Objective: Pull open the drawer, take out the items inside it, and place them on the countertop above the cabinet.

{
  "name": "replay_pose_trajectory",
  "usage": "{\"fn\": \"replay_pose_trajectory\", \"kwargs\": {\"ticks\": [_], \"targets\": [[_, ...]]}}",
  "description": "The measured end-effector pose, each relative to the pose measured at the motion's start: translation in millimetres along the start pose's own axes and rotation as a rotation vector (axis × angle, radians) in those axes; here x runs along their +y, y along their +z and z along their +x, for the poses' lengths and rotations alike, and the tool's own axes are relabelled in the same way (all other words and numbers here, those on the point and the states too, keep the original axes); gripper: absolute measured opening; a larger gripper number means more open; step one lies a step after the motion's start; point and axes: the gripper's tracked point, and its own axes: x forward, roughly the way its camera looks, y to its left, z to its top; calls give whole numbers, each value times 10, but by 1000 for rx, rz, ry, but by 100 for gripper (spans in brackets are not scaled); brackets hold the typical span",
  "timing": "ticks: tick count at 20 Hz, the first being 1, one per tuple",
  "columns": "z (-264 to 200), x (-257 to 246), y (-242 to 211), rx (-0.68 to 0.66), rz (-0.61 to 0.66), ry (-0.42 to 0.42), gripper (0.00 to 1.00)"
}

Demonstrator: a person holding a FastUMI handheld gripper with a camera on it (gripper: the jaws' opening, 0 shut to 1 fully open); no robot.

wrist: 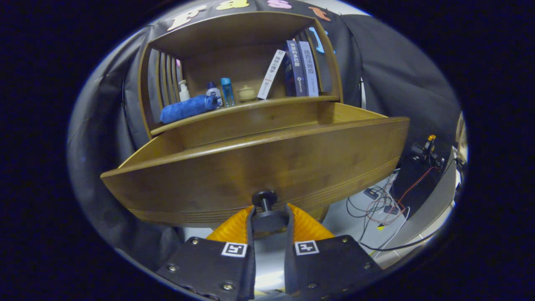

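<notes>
Wooden drawer (259,167) stands pulled well out of the cabinet (242,62), its broad front face straight ahead of the gripper (267,219). Both fingers are closed in on the dark round knob (264,196) low on the middle of that face, pinching its base from either side, with the knob's head just beyond the fingertips. The knob's stem points straight back at the gripper along the line of the fingers, so any further pull runs along that same line. The drawer's long axis lies crosswise to the fingers, from side to side, and its open top faces upward above and beyond the knob. From this low angle the front panel hides whatever lies inside, so I cannot tell what there is to lift out.

Above and behind the drawer is the countertop (276,104), already carrying a rolled blue towel (186,108), 3 small bottles (225,92), a little pot and several books (299,69). Judged from here, the opening step looks nearly done; next the fingers would need to let go, rise over the front edge and reach down
</notes>
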Motion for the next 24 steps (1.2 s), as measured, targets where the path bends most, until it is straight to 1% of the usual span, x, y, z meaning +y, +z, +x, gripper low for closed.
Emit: {"fn": "replay_pose_trajectory", "kwargs": {"ticks": [2, 3, 4, 6, 10, 12, 14, 16, 17, 20, 22, 24], "targets": [[-21, -10, -3, -6, -2, 22, 27], [-24, 5, -8, -2, -3, 38, 37], [-49, 13, 4, -4, -8, 44, 38], [-141, 76, 147, -47, -25, 63, 55], [-346, 170, 669, -171, -82, 31, 59], [-380, 217, 959, -201, -109, -3, 61], [-402, 215, 1191, -213, -127, -63, 63], [-383, 415, 1448, -249, -110, -51, 65], [-347, 461, 1581, -257, -94, -59, 65], [-114, 532, 1802, -216, -65, -109, 64], [78, 471, 1829, -139, -46, -168, 65], [287, 395, 1749, -15, -38, -224, 69]]}}
